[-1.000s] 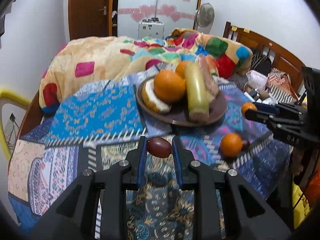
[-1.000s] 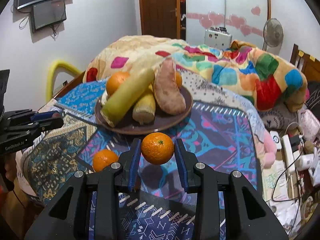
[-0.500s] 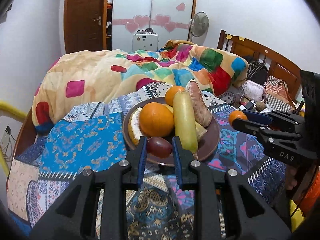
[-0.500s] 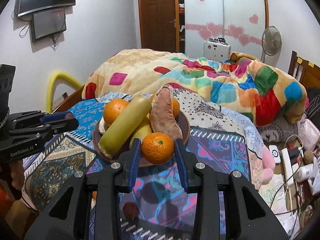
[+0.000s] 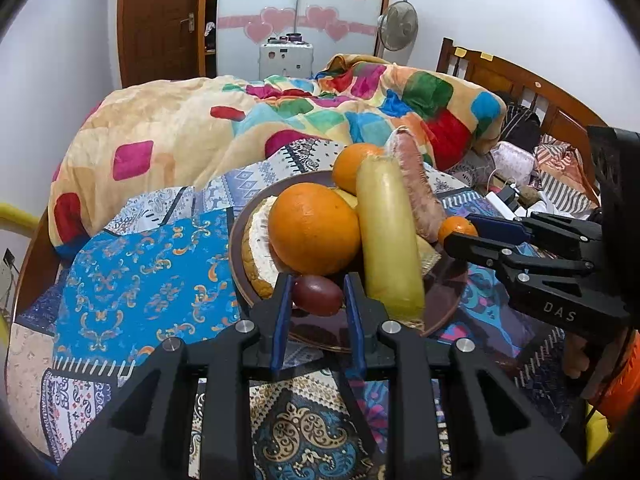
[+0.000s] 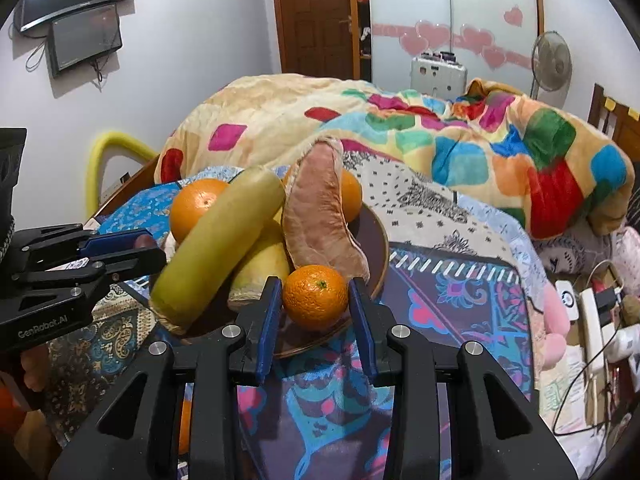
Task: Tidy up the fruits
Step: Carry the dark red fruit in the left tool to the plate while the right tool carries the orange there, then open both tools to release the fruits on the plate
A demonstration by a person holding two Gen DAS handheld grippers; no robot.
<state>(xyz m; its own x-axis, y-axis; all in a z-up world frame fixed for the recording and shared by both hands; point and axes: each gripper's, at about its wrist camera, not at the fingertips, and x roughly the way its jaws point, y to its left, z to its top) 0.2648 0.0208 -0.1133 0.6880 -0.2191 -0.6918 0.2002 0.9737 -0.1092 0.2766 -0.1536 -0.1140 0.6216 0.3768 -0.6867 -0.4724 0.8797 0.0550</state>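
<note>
A brown plate (image 5: 240, 276) (image 6: 378, 236) on the patterned bedspread holds a large orange (image 5: 314, 228) (image 6: 196, 206), a long yellow-green fruit (image 5: 386, 236) (image 6: 224, 248), a pinkish-brown fruit (image 5: 420, 188) (image 6: 322, 212), another orange (image 5: 348, 166) and a cream-filled bun (image 5: 258, 248). My left gripper (image 5: 316, 294) is shut on a small dark red fruit (image 5: 318, 295) just over the plate's near rim. My right gripper (image 6: 314, 298) is shut on a small orange (image 6: 315, 297) (image 5: 456, 229) at the plate's other side. Each gripper shows in the other's view.
A colourful quilt (image 5: 280, 120) is heaped behind the plate. A wooden headboard (image 5: 520, 84), cables and a power strip (image 6: 592, 316) lie to the right. One more orange (image 6: 185, 426) lies on the bedspread below my right gripper. A hand (image 5: 576, 360) holds the right gripper.
Both grippers have moved forward to the plate with their fruits still held. The plate now looms larger in both views, and the loose orange on the bedspread has dropped out of the left view.
</note>
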